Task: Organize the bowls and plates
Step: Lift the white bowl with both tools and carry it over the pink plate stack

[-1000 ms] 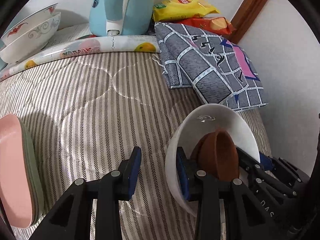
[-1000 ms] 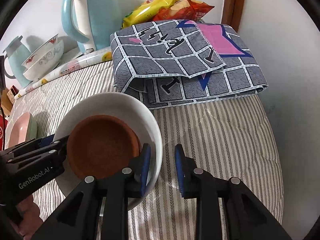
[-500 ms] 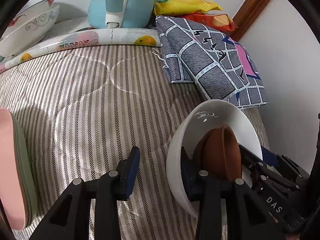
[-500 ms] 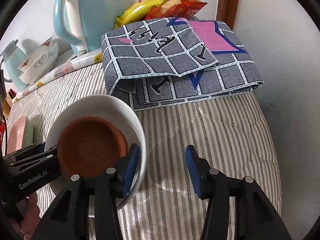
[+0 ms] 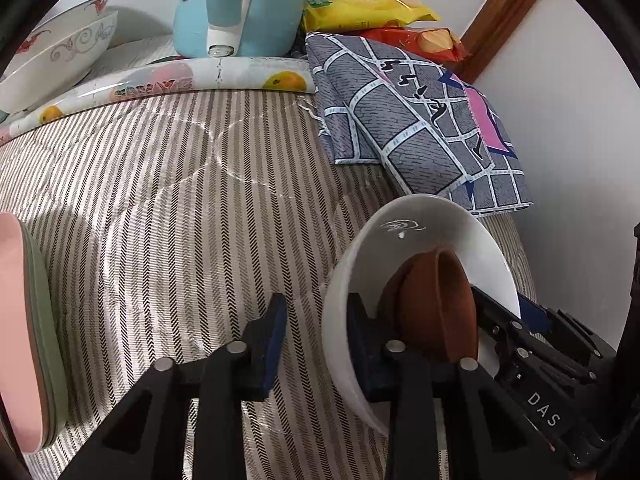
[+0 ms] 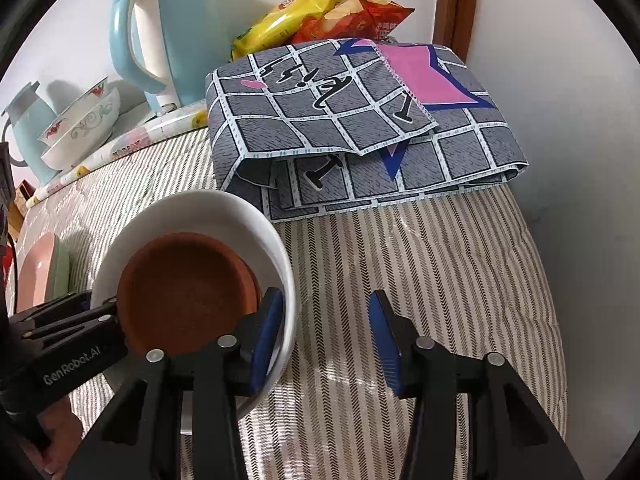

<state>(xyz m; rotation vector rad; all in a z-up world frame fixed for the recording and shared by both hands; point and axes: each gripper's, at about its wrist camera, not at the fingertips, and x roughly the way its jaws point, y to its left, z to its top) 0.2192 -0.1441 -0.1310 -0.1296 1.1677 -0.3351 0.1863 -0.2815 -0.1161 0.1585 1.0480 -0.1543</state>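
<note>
A white bowl [image 6: 224, 216] sits on the striped cloth with a brown bowl [image 6: 184, 280] nested inside it. It also shows in the left wrist view [image 5: 420, 240] with the brown bowl [image 5: 436, 304]. My right gripper [image 6: 324, 336] is open, its jaws straddling the white bowl's near rim, left finger inside. My left gripper [image 5: 316, 340] is open, its jaws astride the bowl's other rim, right finger inside. A pink and green plate stack [image 5: 28, 320] stands at the left, also in the right wrist view [image 6: 40, 272].
A blue kettle [image 6: 160, 36], two stacked patterned bowls [image 6: 80, 128] and a fruit-print tray edge [image 5: 180, 80] lie at the back. A folded grey checked cloth [image 6: 360, 128] and snack bags [image 6: 320, 12] lie at the back right. A white wall [image 6: 560, 80] stands on the right.
My right gripper has opened, its jaws spreading well apart at the white bowl's rim. My left gripper stays open at the other rim. The bowls have barely moved.
</note>
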